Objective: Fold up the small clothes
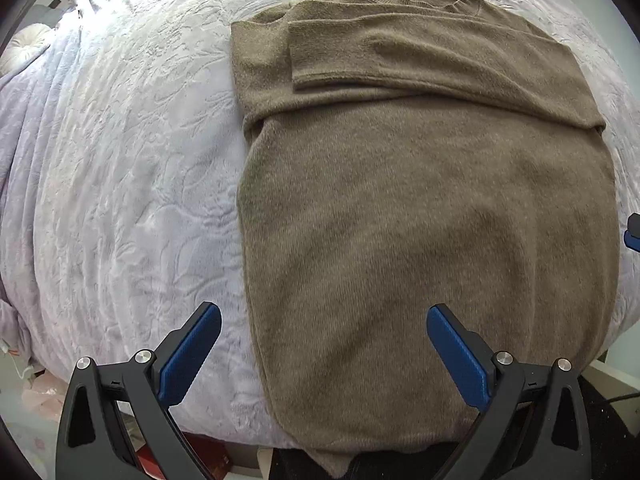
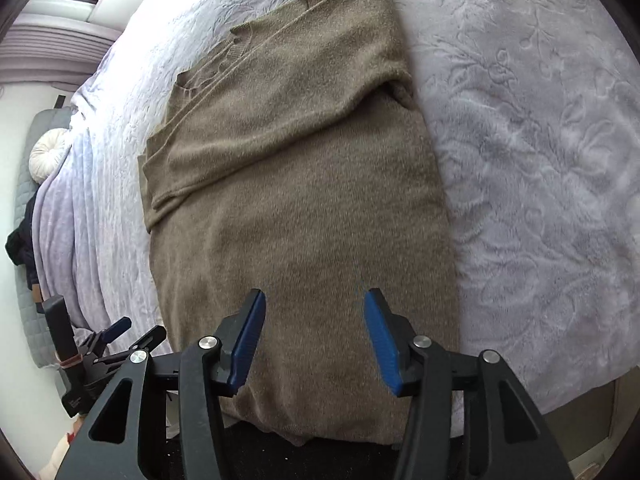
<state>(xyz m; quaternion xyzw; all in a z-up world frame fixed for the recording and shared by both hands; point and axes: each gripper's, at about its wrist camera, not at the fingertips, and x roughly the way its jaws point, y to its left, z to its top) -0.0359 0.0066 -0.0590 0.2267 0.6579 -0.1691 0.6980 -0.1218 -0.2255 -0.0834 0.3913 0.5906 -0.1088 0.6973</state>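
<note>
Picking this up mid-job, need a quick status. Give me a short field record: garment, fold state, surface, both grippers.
garment: brown sweater, flat
fold state: both sleeves folded across chest, body not yet folded
surface: lilac embossed blanket
left gripper: open, empty, over the sweater's hem edge
right gripper: open, empty, above the hem

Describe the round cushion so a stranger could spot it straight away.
Start at the bed with the pale lilac embossed blanket, where the brown sweater lies. Follow the blanket to its far left end. There sits the cushion: small, round, cream-white, tufted at its centre, the only round thing there.
</note>
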